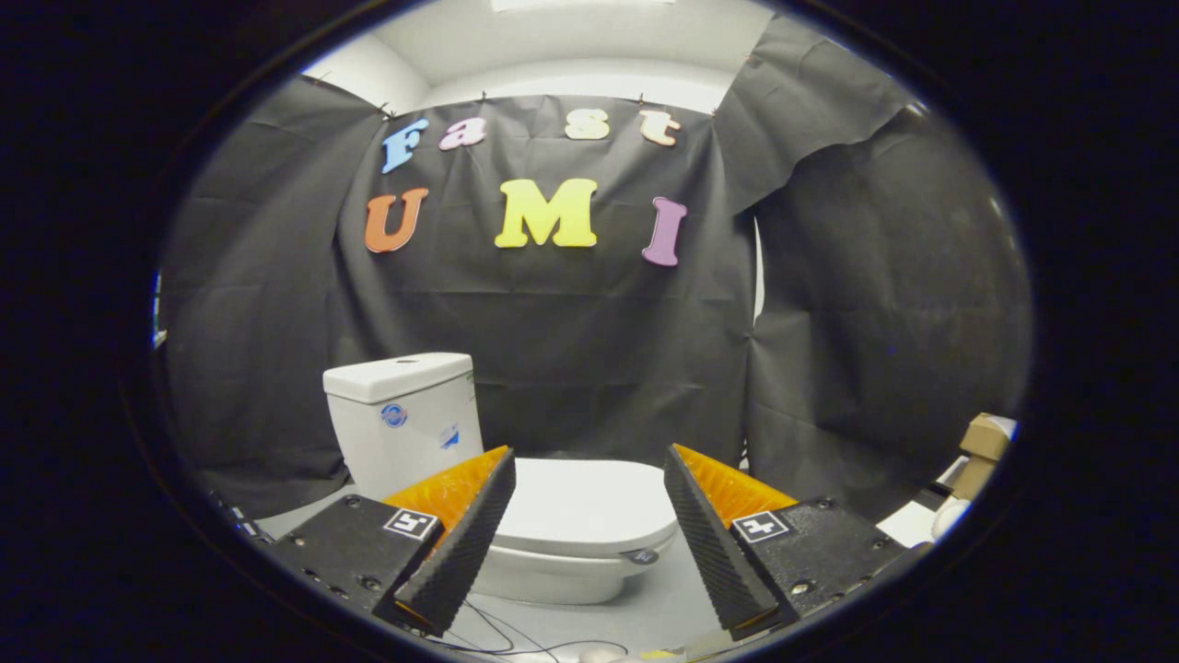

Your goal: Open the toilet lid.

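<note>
Nothing of the task looks done yet: the lid [582, 505] lies flat and closed on the toilet, just ahead of the tongs [589, 534], seen through the gap at 12 o'clock from their tips. The tongs stand wide open, gripping nothing, not touching the lid. Reaching its front edge, catching it and swinging it up toward the tank [402, 414], at 11 o'clock from the lid, all remain, I judge. The lid is smooth, glossy white, rounded at the front; the tank is boxy and white. Each finger [461, 552] carries a ribbed black pad with an orange back.
</note>
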`<act>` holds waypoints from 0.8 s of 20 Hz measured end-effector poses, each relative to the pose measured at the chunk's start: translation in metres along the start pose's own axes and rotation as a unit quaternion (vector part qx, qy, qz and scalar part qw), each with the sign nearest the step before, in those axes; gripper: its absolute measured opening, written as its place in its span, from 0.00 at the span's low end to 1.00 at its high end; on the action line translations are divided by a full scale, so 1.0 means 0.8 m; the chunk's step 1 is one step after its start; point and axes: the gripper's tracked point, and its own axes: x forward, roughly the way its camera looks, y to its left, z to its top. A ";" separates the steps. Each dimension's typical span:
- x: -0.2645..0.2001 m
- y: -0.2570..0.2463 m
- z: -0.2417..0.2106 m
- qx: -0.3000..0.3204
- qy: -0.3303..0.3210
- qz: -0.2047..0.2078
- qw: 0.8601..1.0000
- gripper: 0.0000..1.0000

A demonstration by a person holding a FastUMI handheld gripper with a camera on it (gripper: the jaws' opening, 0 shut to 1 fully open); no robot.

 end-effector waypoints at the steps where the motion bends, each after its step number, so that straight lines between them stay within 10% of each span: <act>1: 0.008 0.001 0.003 0.004 -0.003 0.003 1.000 1.00; 16: 0.185 -0.071 -0.082 0.116 0.064 0.038 0.990 1.00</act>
